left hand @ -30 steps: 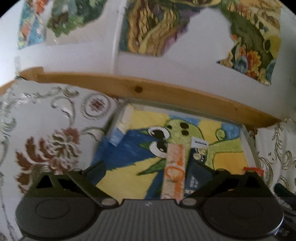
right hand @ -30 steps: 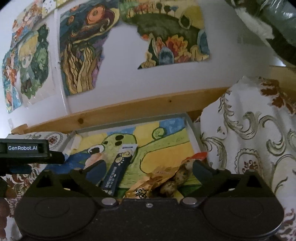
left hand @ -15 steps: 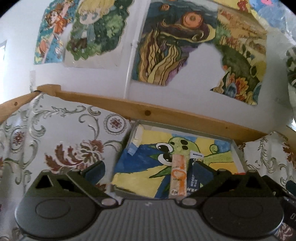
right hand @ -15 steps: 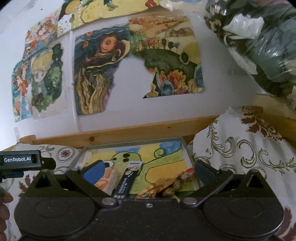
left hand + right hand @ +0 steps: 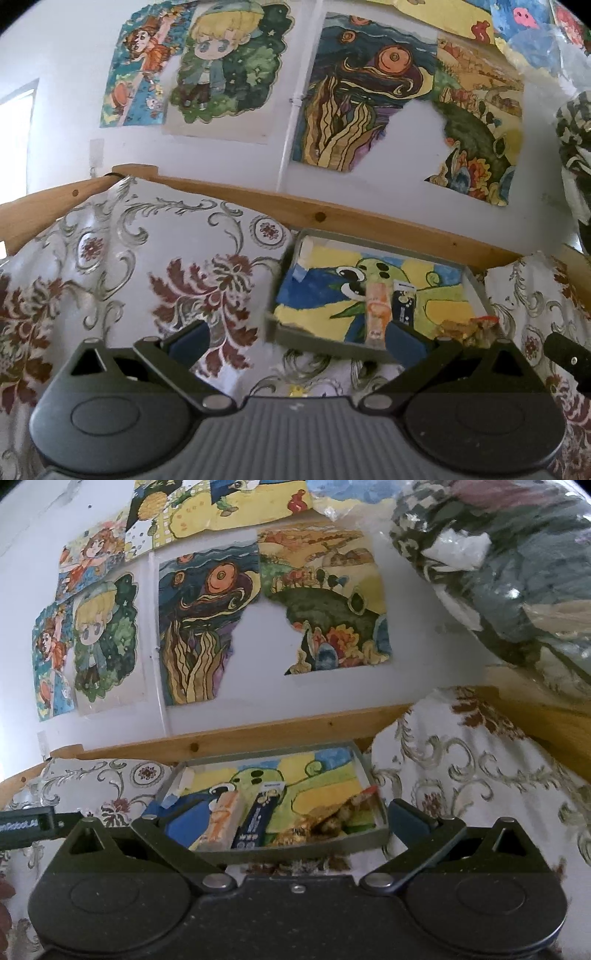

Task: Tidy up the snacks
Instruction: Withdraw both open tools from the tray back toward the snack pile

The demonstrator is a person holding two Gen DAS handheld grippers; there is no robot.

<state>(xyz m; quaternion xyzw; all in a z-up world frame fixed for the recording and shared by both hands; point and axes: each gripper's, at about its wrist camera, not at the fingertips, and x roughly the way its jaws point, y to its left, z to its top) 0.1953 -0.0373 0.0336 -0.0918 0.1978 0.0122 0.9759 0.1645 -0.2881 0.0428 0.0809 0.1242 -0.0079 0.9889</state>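
Note:
A shallow grey tray (image 5: 317,341) (image 5: 295,851) lined with a painted green-creature picture rests on the patterned cloth. In it lie an orange snack bar (image 5: 377,312) (image 5: 221,821), a dark blue snack stick (image 5: 404,308) (image 5: 256,821) and crinkly golden-brown snack packets (image 5: 467,326) (image 5: 317,821) at the right end. My left gripper (image 5: 297,341) hangs open in front of the tray's near left corner, holding nothing. In the right wrist view my right gripper (image 5: 295,821) is open too, its fingers spanning the tray's near edge with nothing between them.
A floral cloth (image 5: 147,280) (image 5: 480,775) covers the surface around the tray. A wooden rail (image 5: 332,214) (image 5: 258,738) runs behind it under a wall of paintings (image 5: 354,96). A bulky plastic-wrapped bundle (image 5: 517,572) hangs at the upper right. The other gripper's body (image 5: 29,825) shows at the left.
Both grippers have pulled back and up from the tray, which now looks smaller and farther. The snacks in it have not moved.

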